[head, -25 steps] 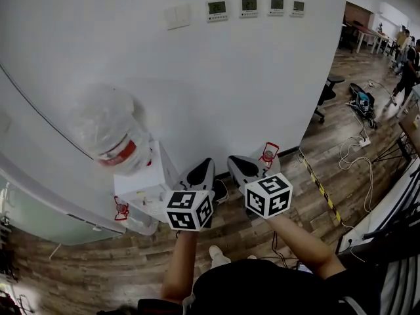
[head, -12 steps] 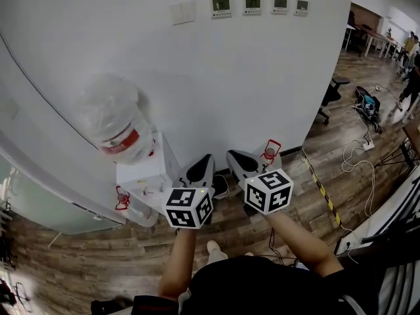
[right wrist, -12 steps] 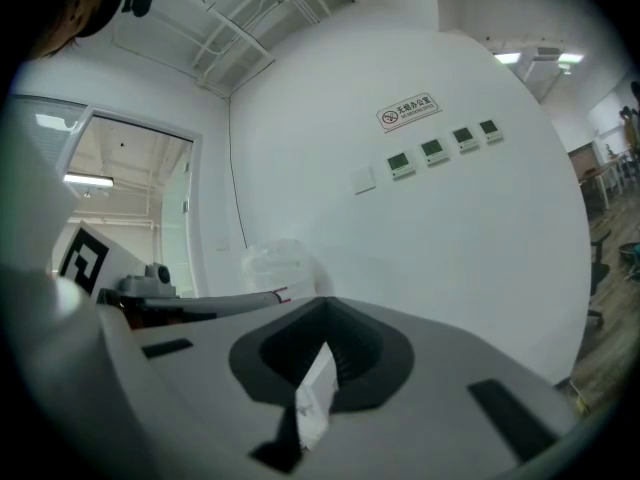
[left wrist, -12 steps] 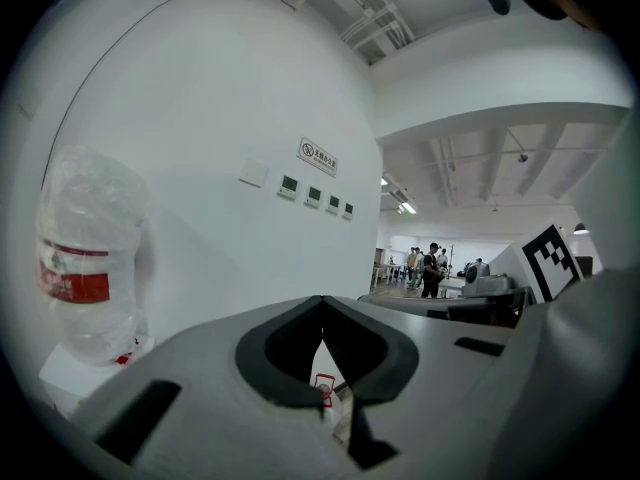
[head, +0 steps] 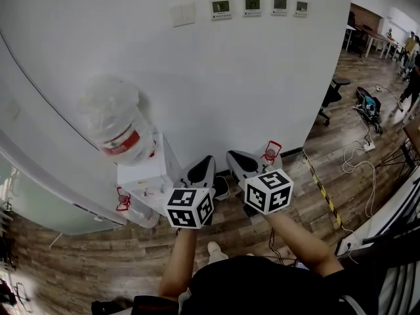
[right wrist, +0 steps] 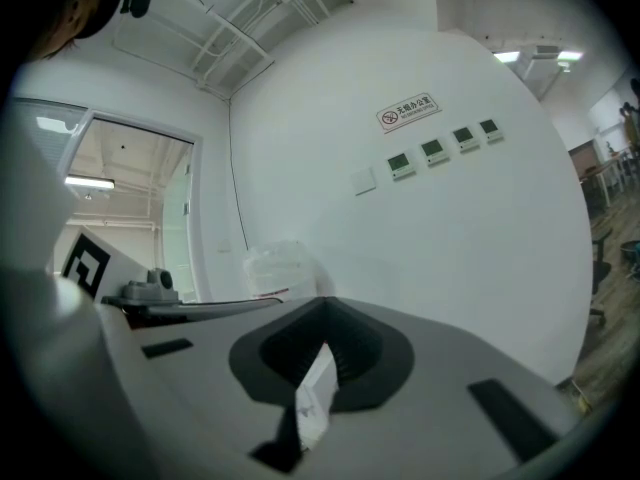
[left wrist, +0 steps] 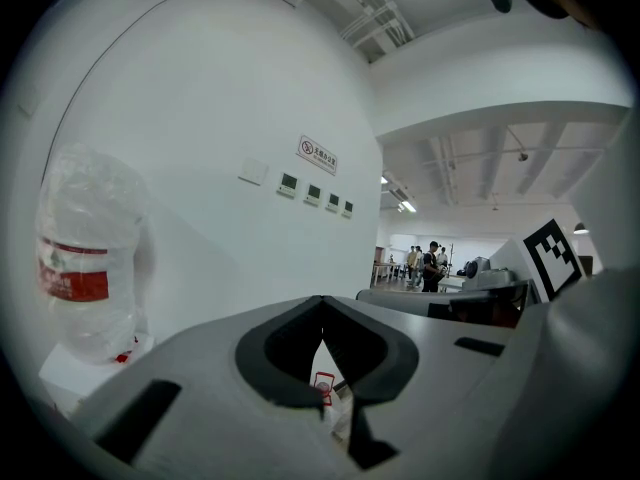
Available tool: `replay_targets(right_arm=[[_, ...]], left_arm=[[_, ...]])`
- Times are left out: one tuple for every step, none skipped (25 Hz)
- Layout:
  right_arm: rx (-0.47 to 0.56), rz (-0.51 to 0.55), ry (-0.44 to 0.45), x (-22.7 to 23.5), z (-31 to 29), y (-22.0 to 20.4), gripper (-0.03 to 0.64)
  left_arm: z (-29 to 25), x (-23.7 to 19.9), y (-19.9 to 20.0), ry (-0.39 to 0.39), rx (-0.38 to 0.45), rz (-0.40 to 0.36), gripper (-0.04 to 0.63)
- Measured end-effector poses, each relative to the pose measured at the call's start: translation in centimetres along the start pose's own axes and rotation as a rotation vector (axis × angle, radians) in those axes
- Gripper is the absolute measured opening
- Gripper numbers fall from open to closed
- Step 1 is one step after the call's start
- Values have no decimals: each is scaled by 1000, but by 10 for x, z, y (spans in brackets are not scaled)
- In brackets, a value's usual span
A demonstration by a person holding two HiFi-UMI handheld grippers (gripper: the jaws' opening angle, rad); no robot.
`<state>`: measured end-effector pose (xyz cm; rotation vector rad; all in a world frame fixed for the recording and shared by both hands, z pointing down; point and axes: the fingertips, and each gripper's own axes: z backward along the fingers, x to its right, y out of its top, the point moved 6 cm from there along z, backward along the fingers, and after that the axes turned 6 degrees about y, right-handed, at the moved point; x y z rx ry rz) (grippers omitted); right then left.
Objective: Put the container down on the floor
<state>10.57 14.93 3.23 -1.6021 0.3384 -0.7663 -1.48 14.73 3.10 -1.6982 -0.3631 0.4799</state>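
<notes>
Person is standing over a wood floor (head: 98, 261), facing a white wall (head: 262, 77), holding both tools side by side at waist level.

Left gripper (head: 207, 163): in its own view (left wrist: 320, 303) the jaw tips are meeting, leaving only the hollow between the curved dark pads. Nothing is clamped there.

Right gripper (head: 235, 159): same picture in its own view (right wrist: 322, 303), tips pressing together, gripping nothing; a pale sliver is showing through the hollow, identity unclear.

Container (head: 269, 153), clear with a red handle at the top, is sitting on the floor at the foot of the wall, just beyond and to the right of the right gripper's nose, apart from both tools. It is also showing through the hollow of the left gripper's pads (left wrist: 322, 388).

A white water dispenser (head: 147, 172) is standing to the left against the wall, carrying an inverted bottle (head: 115, 126) with a red label. A second jug (head: 134, 214) with a red handle is lying at its base.

Four control panels (head: 252, 5) are running along the wall above. An office chair (head: 328, 97) is standing further right; striped tape (head: 321, 189) is crossing the floor.
</notes>
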Motion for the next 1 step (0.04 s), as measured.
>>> replay_targets(right_arm=[[0,0,0,0,0,0,29]], left_arm=[[0,0,0,0,0,2,14]])
